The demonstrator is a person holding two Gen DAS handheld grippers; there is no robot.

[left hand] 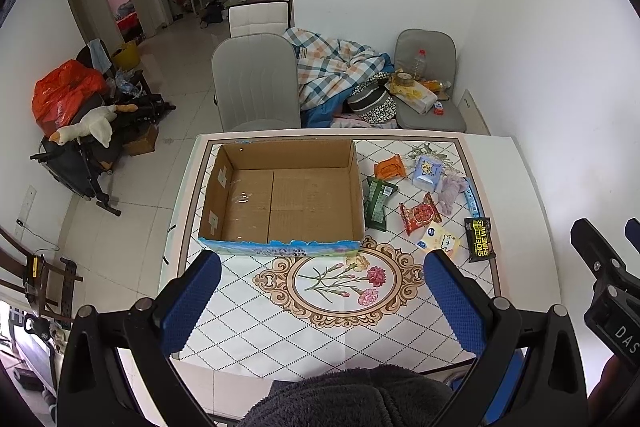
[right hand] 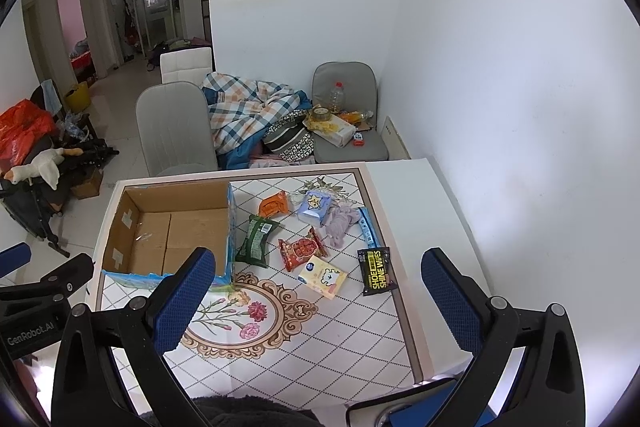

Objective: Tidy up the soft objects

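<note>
An empty cardboard box [left hand: 280, 195] [right hand: 168, 235] stands on the table's far left. To its right lie soft packets: an orange pack [left hand: 389, 167] [right hand: 273, 203], a green pack [left hand: 378, 203] [right hand: 256, 241], a red snack pack [left hand: 420, 214] [right hand: 302, 249], a blue tissue pack [left hand: 428, 173] [right hand: 314, 207], a yellow tissue pack [left hand: 438, 241] [right hand: 323, 277], a black shoe-wipes pack [left hand: 480, 239] [right hand: 377, 270] and a lilac cloth [left hand: 450, 193] [right hand: 340, 225]. My left gripper [left hand: 320, 307] is open above the near table. My right gripper [right hand: 316, 311] is open and empty too.
The table [left hand: 516, 187] [right hand: 404, 187] has a tiled floral top and white border. A grey chair [left hand: 256, 83] stands behind it, another chair [left hand: 430, 107] holds clutter. A white wall is at the right. A dark fleece sleeve [left hand: 352, 395] is at the bottom.
</note>
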